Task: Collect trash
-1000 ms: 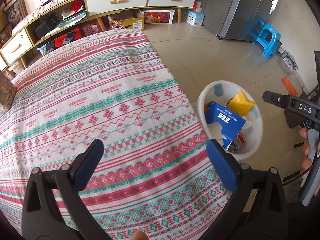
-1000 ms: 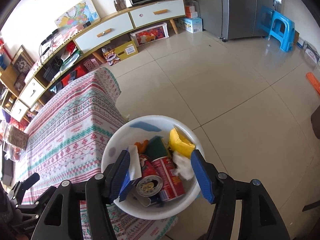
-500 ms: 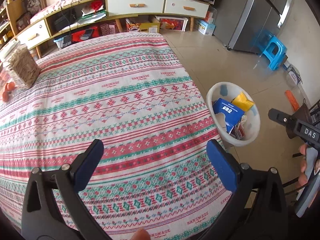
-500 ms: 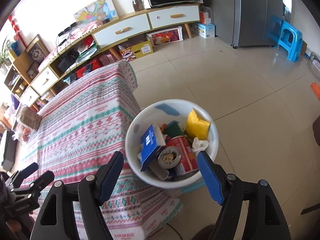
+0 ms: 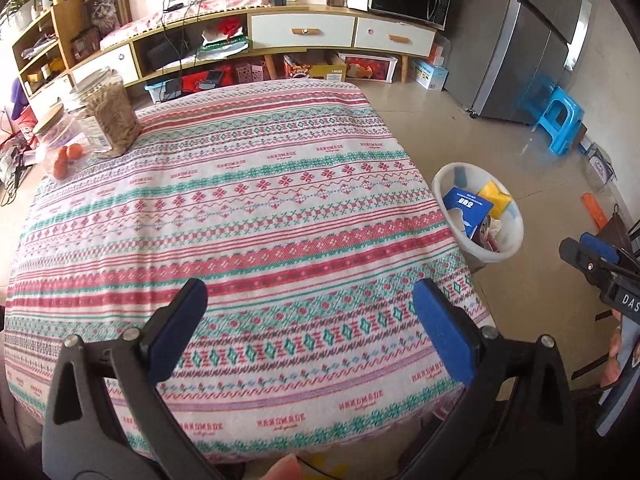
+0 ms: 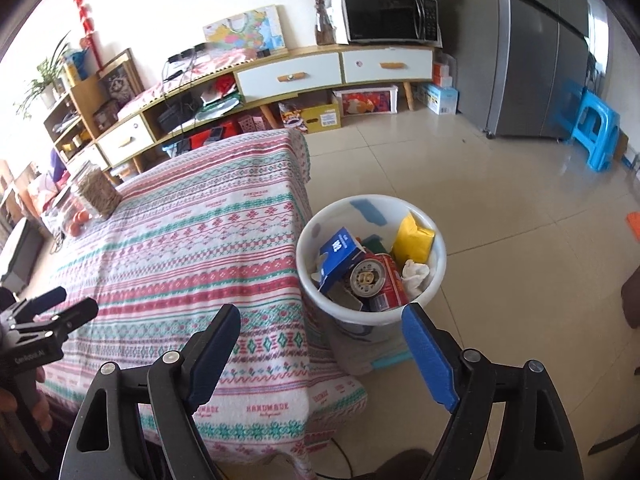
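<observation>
A white trash bin [image 6: 316, 296] stands on the floor at the table's right side; it also shows in the left wrist view [image 5: 516, 236]. It holds a blue box [image 6: 338, 254], a red can [image 6: 376, 280], a yellow packet [image 6: 412, 236] and crumpled white paper [image 6: 416, 274]. My left gripper [image 5: 310, 326] is open and empty above the near part of the patterned tablecloth [image 5: 240, 208]. My right gripper [image 6: 320, 354] is open and empty, held back from the bin, near the table's front corner.
Glass jars [image 5: 108, 118] and small red fruit [image 5: 66, 156] stand at the table's far left. A long cabinet [image 6: 288, 76], a grey fridge [image 6: 536, 52] and a blue stool [image 6: 594, 132] lie beyond. Tiled floor [image 6: 500, 216] surrounds the bin.
Both grippers have pulled back and up from the bin and table. The bin looks smaller and more of the table shows. The trash in the bin has not moved.
</observation>
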Available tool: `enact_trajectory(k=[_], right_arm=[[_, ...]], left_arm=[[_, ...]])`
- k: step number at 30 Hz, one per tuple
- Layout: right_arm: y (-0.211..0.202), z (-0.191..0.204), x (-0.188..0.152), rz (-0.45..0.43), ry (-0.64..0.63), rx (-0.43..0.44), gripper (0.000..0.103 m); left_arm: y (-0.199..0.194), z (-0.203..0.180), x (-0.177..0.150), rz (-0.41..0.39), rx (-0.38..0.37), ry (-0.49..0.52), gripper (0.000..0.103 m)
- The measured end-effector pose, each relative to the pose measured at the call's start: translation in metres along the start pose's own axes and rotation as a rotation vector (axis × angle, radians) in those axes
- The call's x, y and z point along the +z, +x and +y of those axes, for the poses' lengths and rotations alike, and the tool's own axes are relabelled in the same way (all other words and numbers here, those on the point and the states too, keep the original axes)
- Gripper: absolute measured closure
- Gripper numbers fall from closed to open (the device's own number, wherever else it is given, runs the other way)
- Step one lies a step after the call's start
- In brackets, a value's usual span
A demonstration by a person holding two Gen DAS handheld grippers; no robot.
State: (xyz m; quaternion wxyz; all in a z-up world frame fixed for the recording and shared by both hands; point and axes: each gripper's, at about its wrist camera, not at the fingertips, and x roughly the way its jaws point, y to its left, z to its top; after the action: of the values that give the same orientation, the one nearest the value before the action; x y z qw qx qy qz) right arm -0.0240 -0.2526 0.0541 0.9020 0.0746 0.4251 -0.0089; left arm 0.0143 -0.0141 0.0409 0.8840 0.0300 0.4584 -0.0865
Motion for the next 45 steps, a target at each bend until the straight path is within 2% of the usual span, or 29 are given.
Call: enact_trajectory(k=[4, 9, 18, 24, 32, 45], right_arm=[[-0.011, 0.015, -0.012, -0.037, -0.062, -0.023, 0.016], [-0.016, 0.027, -0.031, -0.071, -0.082, -0.028, 0.015], [-0.015, 0.058, -0.059, -0.126, -0.172, -0.064, 0.015], [-0.021, 0.061, -0.056, -0.18, -0.178, -0.074, 0.014], [-0.024, 0.062, -0.054, -0.196, -0.172, -0.07, 0.013], [-0.024, 0.064, -0.056, -0.202, -0.182, -0.059, 0.011]], left_arm=[[-0.015, 0.007, -0.015, -0.037, 0.024, 0.0, 0.001], [-0.022, 0.023, -0.036, -0.047, 0.046, -0.075, 0.001], [-0.026, 0.028, -0.057, -0.088, 0.12, -0.056, 0.001], [-0.028, 0.026, -0.056, -0.124, 0.143, -0.058, 0.001], [-0.032, 0.023, -0.061, -0.145, 0.137, -0.069, 0.001], [-0.03, 0.02, -0.062, -0.135, 0.134, -0.059, 0.001]])
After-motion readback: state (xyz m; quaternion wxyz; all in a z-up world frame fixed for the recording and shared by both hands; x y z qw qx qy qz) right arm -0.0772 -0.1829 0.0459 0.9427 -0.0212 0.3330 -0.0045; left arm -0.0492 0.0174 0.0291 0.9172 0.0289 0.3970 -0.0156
